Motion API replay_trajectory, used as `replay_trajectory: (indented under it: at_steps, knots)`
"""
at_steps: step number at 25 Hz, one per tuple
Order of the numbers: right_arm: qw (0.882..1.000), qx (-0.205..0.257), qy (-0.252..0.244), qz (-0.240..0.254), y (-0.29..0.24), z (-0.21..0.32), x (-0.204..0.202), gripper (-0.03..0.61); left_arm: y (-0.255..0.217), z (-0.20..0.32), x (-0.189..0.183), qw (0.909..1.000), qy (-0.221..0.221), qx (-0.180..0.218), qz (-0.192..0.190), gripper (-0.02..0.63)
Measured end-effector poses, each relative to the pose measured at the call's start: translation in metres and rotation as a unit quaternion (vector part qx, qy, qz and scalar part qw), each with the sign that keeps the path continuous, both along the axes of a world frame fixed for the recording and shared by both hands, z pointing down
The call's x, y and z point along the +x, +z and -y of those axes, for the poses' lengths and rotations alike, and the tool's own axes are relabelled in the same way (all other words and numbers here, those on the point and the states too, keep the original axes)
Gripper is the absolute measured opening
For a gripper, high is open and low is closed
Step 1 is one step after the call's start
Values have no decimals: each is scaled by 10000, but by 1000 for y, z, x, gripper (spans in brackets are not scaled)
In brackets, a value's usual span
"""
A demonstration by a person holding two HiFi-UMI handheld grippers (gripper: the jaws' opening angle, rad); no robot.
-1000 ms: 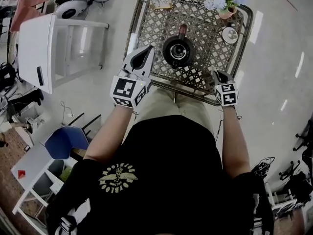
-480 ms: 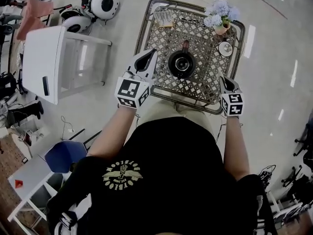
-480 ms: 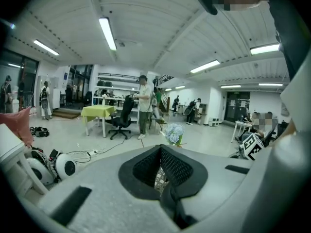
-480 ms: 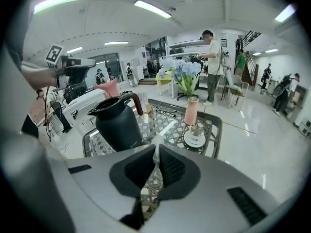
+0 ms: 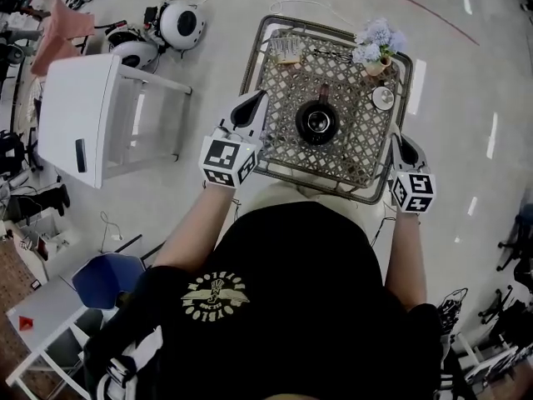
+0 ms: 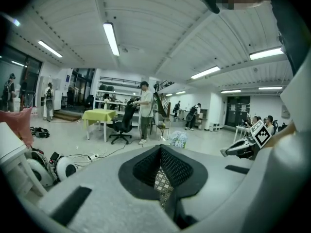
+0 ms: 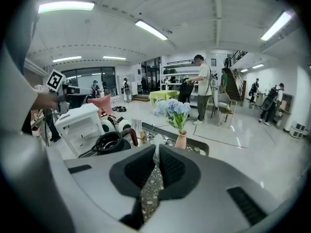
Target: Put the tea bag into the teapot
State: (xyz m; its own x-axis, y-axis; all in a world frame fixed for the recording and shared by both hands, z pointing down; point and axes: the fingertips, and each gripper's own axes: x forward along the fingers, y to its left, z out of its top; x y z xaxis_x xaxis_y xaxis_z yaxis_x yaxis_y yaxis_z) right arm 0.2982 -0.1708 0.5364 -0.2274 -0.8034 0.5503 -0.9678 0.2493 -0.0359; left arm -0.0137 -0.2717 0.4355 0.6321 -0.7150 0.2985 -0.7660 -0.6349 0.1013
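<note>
A dark teapot (image 5: 317, 122) stands open-topped in the middle of a lattice-topped table (image 5: 275, 152), its handle pointing away from me; it also shows in the right gripper view (image 7: 108, 142). A small pale stand with packets (image 5: 287, 50), possibly the tea bags, sits at the far left corner. My left gripper (image 5: 254, 98) hovers over the table's near left edge, shut with nothing in it (image 6: 160, 149). At the near right corner my right gripper (image 5: 400, 140) is also shut and empty (image 7: 156, 149).
A vase of pale blue flowers (image 5: 375, 44) and a small white round dish (image 5: 383, 98) stand at the table's far right. A white cabinet (image 5: 83, 115), two round white devices (image 5: 179, 25) and a blue chair (image 5: 104, 277) are on the floor to the left. People stand far off.
Both grippers have lifted. The right one has drifted out to the table's near right corner. The table sits further away in the head view.
</note>
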Motion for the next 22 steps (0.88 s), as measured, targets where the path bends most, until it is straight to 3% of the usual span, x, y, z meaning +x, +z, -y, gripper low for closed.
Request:
replay_trajectory:
  at_steps: [7, 22]
  knots:
    - [9995, 302, -98, -40, -28, 19, -32, 20, -10, 9, -35, 9996, -250, 65, -137, -5]
    - [9961, 515, -710, 110, -43, 48, -126, 20, -19, 1, -105, 9985, -524, 185, 7, -5]
